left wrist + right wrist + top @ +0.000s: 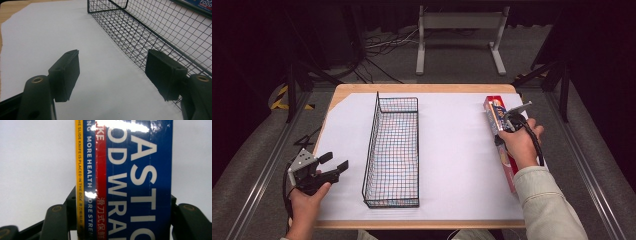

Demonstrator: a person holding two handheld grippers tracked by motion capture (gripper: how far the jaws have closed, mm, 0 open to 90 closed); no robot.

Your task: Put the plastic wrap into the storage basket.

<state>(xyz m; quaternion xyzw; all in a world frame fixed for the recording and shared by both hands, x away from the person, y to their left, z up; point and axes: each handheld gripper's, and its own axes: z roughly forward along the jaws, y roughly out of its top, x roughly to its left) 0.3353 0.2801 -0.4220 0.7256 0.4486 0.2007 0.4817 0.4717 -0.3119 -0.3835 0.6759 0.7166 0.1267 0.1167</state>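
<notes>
A long plastic wrap box [493, 111], blue with red and yellow stripes, lies lengthwise along the right edge of the white sheet. My right gripper [503, 129] points down over its middle. In the right gripper view the box [140, 170] runs up between the two jaws, and my right gripper [123, 202] is shut on its two long sides. My left gripper [337, 161] is held at the front left, left of the wire basket, and is open. In the left gripper view my left gripper [113, 56] has only white paper between its jaws.
A long black wire basket [373, 135] stands lengthwise left of the table's middle, its mesh wall [155, 32] close to my left gripper's right jaw. A white sheet [452, 150] covers the wooden table [422, 88]. Stands and cables sit on the floor beyond.
</notes>
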